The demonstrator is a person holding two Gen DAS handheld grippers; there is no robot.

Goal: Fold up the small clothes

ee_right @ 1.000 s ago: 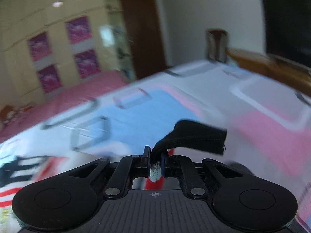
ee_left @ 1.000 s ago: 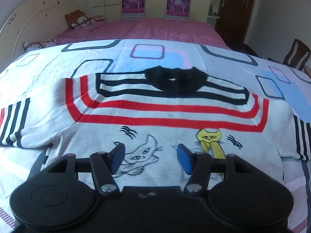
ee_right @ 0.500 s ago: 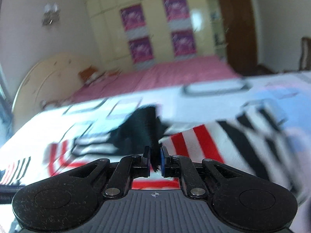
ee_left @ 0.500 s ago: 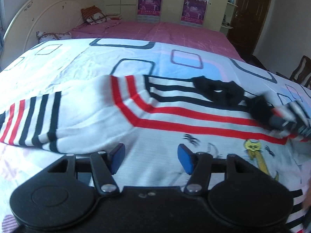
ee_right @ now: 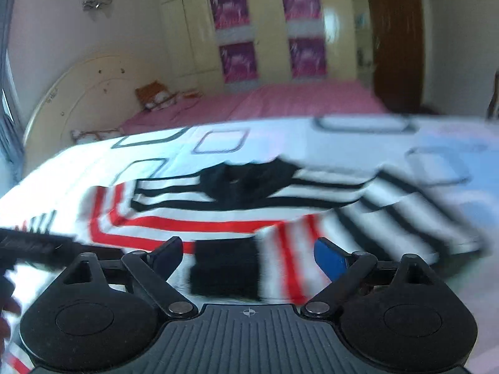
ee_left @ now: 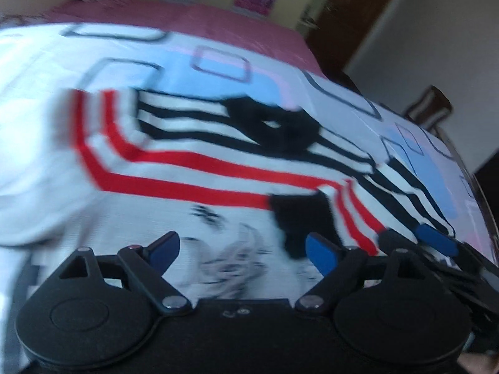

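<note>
Bed, patterned white-and-blue cover [ee_right: 280, 137]: white knit striped sweater [ee_right: 193, 221], one sleeve [ee_right: 389, 215] folded across; other sleeve, body pending. Left tool [ee_left: 240, 251], right tool [ee_right: 248, 257]: jaws just opened, apart, empty.

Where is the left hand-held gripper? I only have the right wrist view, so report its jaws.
Observer: The left hand-held gripper is open. Its jaws have just been opening, nothing is pinched between them, and it is over the front of the sweater.
Operator: Tell me what is printed under it.
Observer: A grey cat drawing shows between its fingers, below the red stripes. Blur hides the detail.
</note>
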